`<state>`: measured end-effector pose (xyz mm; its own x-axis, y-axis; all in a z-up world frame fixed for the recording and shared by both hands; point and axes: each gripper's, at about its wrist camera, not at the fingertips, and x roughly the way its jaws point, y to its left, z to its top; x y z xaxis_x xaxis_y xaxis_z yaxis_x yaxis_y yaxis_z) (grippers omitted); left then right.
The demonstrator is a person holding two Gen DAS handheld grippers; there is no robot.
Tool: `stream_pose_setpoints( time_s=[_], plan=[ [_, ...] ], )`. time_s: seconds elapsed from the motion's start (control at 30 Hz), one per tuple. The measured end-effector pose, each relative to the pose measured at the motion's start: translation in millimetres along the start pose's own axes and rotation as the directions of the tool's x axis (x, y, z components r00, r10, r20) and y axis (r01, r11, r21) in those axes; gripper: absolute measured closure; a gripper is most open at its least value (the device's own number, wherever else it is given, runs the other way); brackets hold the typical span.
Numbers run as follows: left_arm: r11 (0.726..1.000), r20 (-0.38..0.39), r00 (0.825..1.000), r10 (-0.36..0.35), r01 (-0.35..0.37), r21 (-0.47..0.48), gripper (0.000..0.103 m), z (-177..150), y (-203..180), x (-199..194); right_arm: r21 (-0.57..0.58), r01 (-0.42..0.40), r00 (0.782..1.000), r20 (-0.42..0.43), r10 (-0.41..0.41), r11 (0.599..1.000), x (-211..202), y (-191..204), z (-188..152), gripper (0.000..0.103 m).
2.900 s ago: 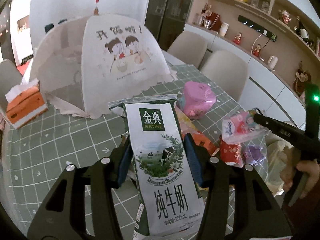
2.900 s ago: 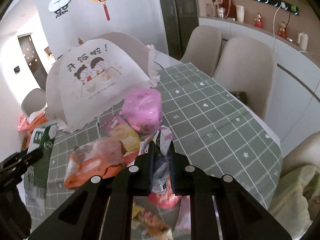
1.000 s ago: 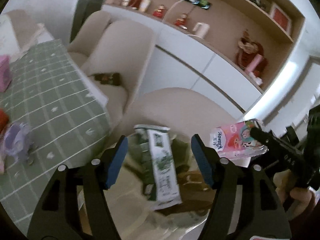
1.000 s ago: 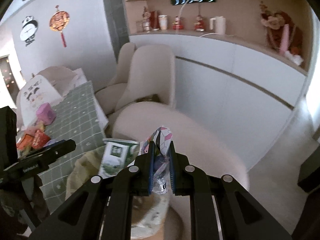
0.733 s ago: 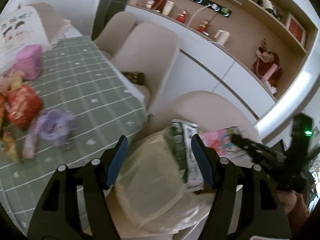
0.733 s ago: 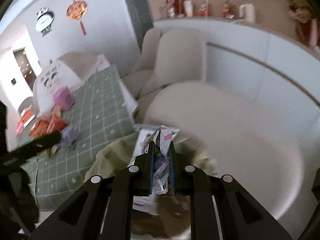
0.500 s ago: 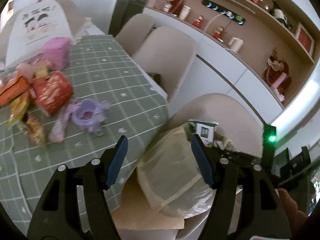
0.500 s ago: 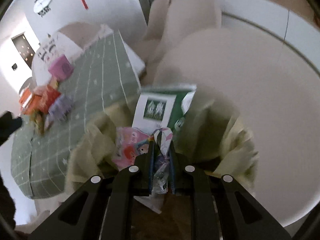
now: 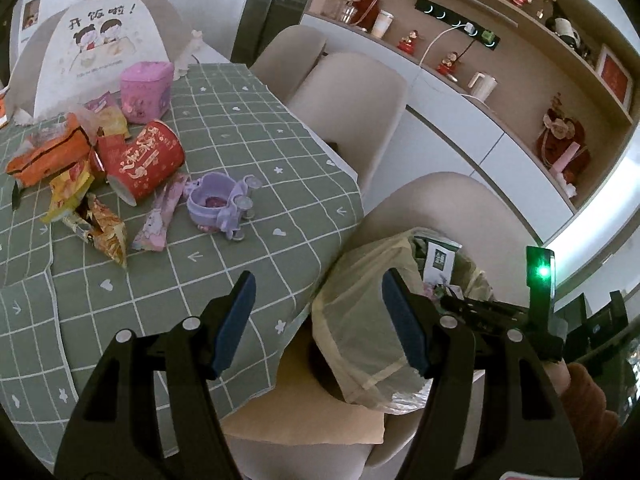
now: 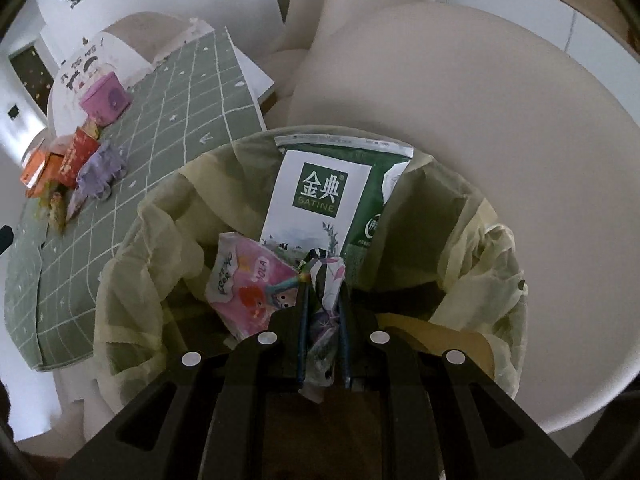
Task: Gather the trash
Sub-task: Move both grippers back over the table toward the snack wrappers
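A bin lined with a pale yellow bag [image 10: 156, 216] stands on a chair beside the table; it also shows in the left wrist view [image 9: 360, 292]. Inside lie a green and white milk carton [image 10: 320, 196] and a pink tissue pack [image 10: 252, 284]. My right gripper [image 10: 322, 280] is over the bin mouth, shut on a crumpled wrapper [image 10: 326, 300]. My left gripper [image 9: 316, 308] is open and empty, over the table edge left of the bin. The right gripper's tip [image 9: 460, 304] shows above the bin there.
On the green checked tablecloth [image 9: 240, 128] lie a red cup [image 9: 140, 160], a purple toy [image 9: 220, 204], snack wrappers [image 9: 100, 228], an orange box [image 9: 44, 156] and a pink tin [image 9: 146, 92]. A mesh food cover [image 9: 96, 48] stands behind. Beige chairs [image 9: 348, 96] line the table.
My left gripper let go of the milk carton into the bin, opened and swung back toward the table. My right gripper came down over the bin with the wrapper; the pink pack now lies inside.
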<state>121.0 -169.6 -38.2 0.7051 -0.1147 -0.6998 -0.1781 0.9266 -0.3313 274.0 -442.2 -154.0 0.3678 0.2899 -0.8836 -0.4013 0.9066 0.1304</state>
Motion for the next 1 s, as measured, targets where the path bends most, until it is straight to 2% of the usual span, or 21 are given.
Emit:
stream_pose_setpoints(
  time_s=[0.1,0.23,0.27,0.53,0.6,0.67,0.8,0.9,1.0],
  plan=[
    [1.000,0.009,1.000,-0.004,0.004,-0.002,0.041,-1,5,-4,0.031,-0.009,0.999,0.040,0.008,0.999,-13,-4,-7,0.086],
    [1.000,0.002,1.000,-0.015,0.015,0.007,0.041,-4,11,-4,0.054,-0.007,0.995,0.104,0.002,0.999,-31,-5,-13,0.066],
    [1.000,-0.005,1.000,-0.020,0.020,0.014,0.041,-4,14,-3,0.060,0.005,0.993,0.119,-0.012,0.998,-36,-3,-14,0.064],
    [0.991,-0.028,0.999,-0.045,0.048,0.128,0.041,9,40,-7,0.146,0.052,0.970,0.226,-0.085,0.988,-76,16,-15,0.063],
    [0.989,-0.023,0.998,-0.052,0.055,0.138,0.041,15,54,-11,0.169,0.030,0.960,0.269,-0.075,0.985,-87,30,-12,0.063],
    [0.987,-0.016,0.999,-0.042,0.044,0.152,0.041,19,70,-13,0.166,0.028,0.948,0.307,-0.079,0.986,-95,50,-7,0.058],
    [0.989,-0.010,0.999,-0.035,0.036,0.142,0.041,30,116,-18,0.147,-0.009,0.927,0.373,-0.047,0.989,-103,95,0,0.055],
    [0.989,0.011,1.000,-0.005,0.004,0.147,0.041,40,159,-24,0.107,-0.023,0.933,0.359,-0.018,0.994,-99,134,5,0.054],
    [0.995,0.027,0.999,0.031,-0.034,0.096,0.041,55,216,-32,0.064,0.001,0.945,0.327,-0.022,0.998,-86,178,10,0.054]
  ],
)
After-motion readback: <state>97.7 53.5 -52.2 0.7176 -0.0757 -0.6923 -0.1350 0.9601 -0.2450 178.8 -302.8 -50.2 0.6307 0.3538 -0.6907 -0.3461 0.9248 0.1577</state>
